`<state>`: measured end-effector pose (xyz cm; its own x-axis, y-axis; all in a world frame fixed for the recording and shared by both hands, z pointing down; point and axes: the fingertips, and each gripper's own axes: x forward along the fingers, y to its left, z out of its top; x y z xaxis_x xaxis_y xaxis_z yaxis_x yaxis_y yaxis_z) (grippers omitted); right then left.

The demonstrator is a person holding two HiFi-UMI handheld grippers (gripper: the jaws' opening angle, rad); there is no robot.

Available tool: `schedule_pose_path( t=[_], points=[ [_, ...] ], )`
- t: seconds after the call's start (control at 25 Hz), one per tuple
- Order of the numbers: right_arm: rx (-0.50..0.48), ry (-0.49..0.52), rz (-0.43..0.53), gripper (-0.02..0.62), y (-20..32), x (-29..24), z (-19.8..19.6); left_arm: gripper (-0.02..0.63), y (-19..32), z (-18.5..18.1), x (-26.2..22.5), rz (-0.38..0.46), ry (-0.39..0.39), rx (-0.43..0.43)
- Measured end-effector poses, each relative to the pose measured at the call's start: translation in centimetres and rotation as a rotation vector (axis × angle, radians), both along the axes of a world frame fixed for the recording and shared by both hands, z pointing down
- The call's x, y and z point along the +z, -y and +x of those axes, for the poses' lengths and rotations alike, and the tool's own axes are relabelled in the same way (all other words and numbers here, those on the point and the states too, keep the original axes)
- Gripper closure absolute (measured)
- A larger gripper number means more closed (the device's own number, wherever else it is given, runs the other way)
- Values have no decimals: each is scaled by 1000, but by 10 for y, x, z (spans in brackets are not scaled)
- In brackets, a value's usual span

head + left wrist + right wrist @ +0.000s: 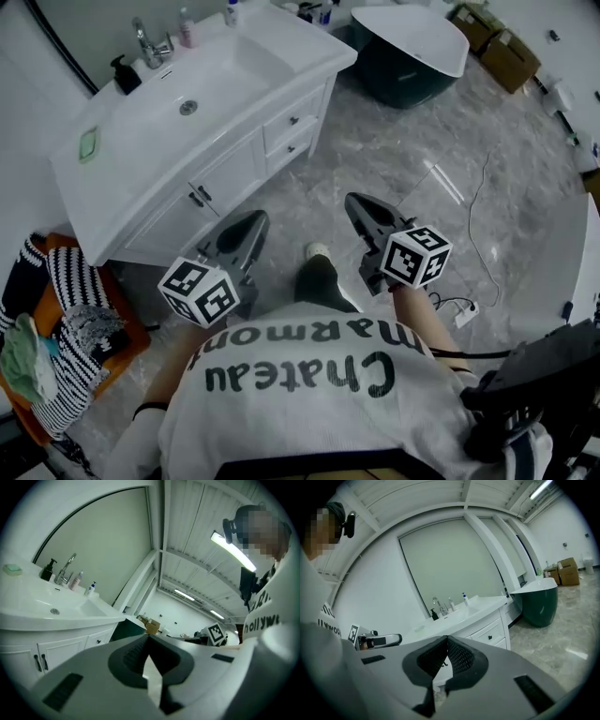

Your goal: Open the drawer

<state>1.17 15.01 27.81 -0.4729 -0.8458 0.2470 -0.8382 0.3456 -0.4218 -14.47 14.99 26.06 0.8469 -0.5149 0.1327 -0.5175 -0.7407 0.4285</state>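
A white vanity [155, 159] with a sink stands at the upper left of the head view. Two stacked drawers with dark knobs sit at its right end, the upper drawer [292, 120] over the lower drawer [292, 150]; both are pushed in. My left gripper [260, 218] hangs over the floor below the cabinet doors [202, 195], short of the vanity, shut with nothing held. My right gripper [353, 200] is to its right over the marble floor, also shut and empty. In the right gripper view the drawers [489, 633] lie beyond the closed tips [447, 638].
A dark green tub [412, 47] with a white rim stands right of the vanity, with cardboard boxes [495, 42] behind it. Striped clothes [70, 300] lie on an orange seat at the left. A cable and power strip [466, 314] lie on the floor at the right.
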Motion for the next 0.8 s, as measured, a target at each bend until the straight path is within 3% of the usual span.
schedule_pose_path(
  t=[0.28, 0.56, 0.8],
  points=[
    [-192, -15, -28, 588, 92, 4, 16, 598, 69, 34, 12, -47, 38, -127],
    [-361, -34, -83, 588, 150, 21, 38, 598, 114, 64, 22, -71, 46, -268],
    [-430, -32, -87, 588, 189, 28, 53, 598, 141, 75, 28, -88, 15, -364]
  ],
)
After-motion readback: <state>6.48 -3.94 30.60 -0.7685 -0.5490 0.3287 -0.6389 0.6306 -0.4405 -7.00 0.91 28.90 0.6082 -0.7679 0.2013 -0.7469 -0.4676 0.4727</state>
